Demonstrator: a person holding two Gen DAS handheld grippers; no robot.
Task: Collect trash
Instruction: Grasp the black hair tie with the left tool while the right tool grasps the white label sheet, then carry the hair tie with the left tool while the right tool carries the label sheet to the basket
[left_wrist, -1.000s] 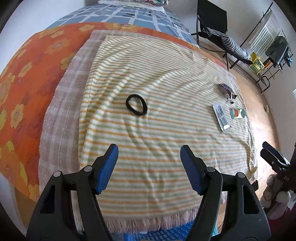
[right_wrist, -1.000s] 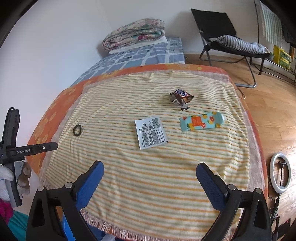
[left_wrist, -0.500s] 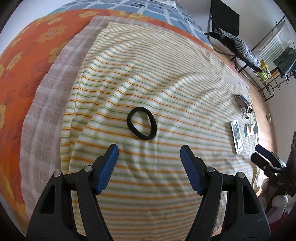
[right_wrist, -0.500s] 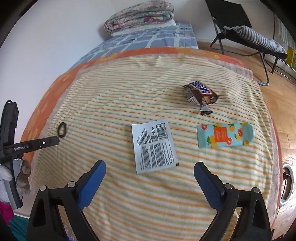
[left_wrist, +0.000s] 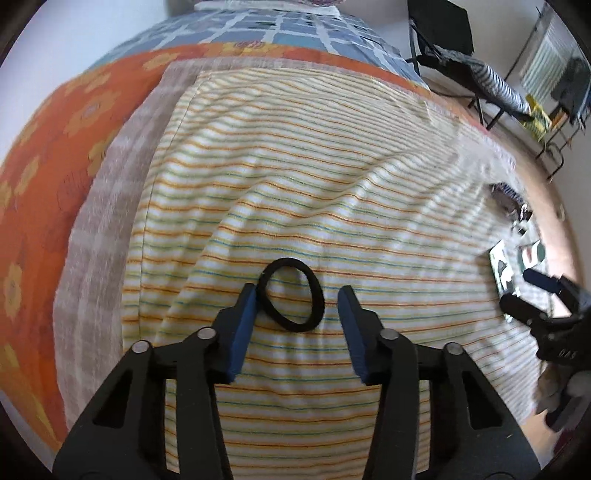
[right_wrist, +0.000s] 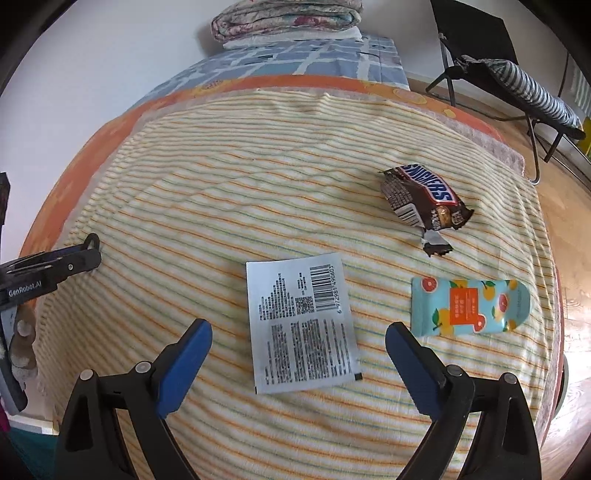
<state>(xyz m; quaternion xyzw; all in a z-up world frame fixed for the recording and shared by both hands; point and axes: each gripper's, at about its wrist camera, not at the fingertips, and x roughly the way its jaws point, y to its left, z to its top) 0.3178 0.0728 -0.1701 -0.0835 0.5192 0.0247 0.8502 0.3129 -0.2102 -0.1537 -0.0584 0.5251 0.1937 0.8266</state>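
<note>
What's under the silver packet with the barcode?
The silver packet lies flat on the striped blanket, with the open right gripper hovering over its near half. Anything hidden beneath the packet cannot be seen, because it covers that patch.

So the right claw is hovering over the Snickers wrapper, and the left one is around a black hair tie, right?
Not quite. The right wrist view shows the right gripper over the silver sachet; the Snickers wrapper lies farther off. The left gripper does frame the black hair tie.
</note>
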